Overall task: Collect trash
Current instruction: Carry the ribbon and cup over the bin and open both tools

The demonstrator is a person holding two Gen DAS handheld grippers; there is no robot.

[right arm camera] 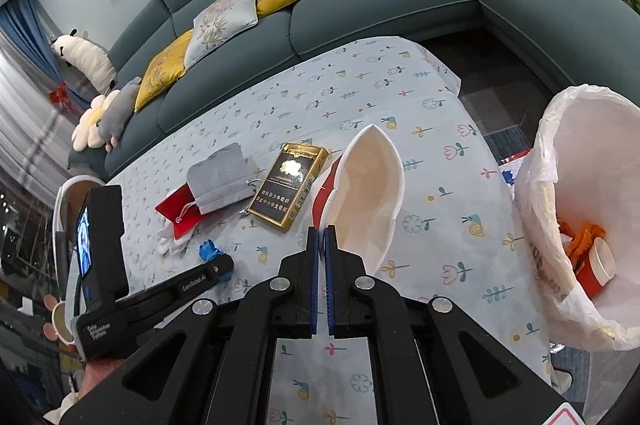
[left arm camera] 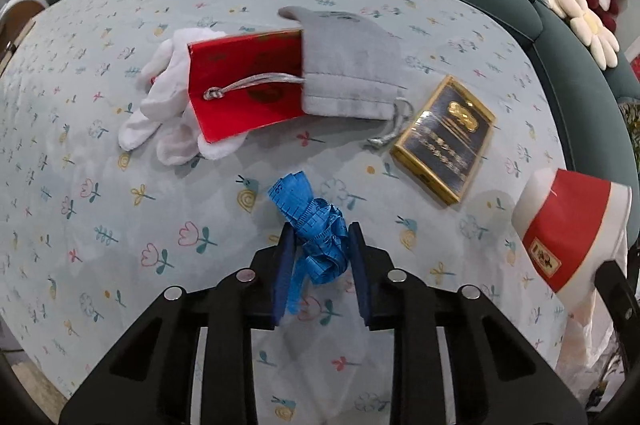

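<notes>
Two grippers are at work over the flower-printed pale blue tablecloth (left arm camera: 120, 225): the left gripper (left arm camera: 320, 237) has its blue pads pressed on either side of a crumpled blue measuring tape (left arm camera: 316, 225), whose free end trails beyond the fingertips onto the cloth, and the right gripper (right arm camera: 321, 231) is pinched tight on the rim of a squashed red-and-white paper cup (right arm camera: 368, 185) that juts out ahead of its jaws. Ahead of the left jaws lie a grey drawstring pouch (left arm camera: 348, 69) overlapping a red card box (left arm camera: 244, 81) on white gloves (left arm camera: 160, 113), with a gold-edged dark cigarette pack (left arm camera: 444, 141) further to the right. To the right of the right jaws stands a bin lined with a white plastic bag (right arm camera: 560, 185), orange scraps inside.
</notes>
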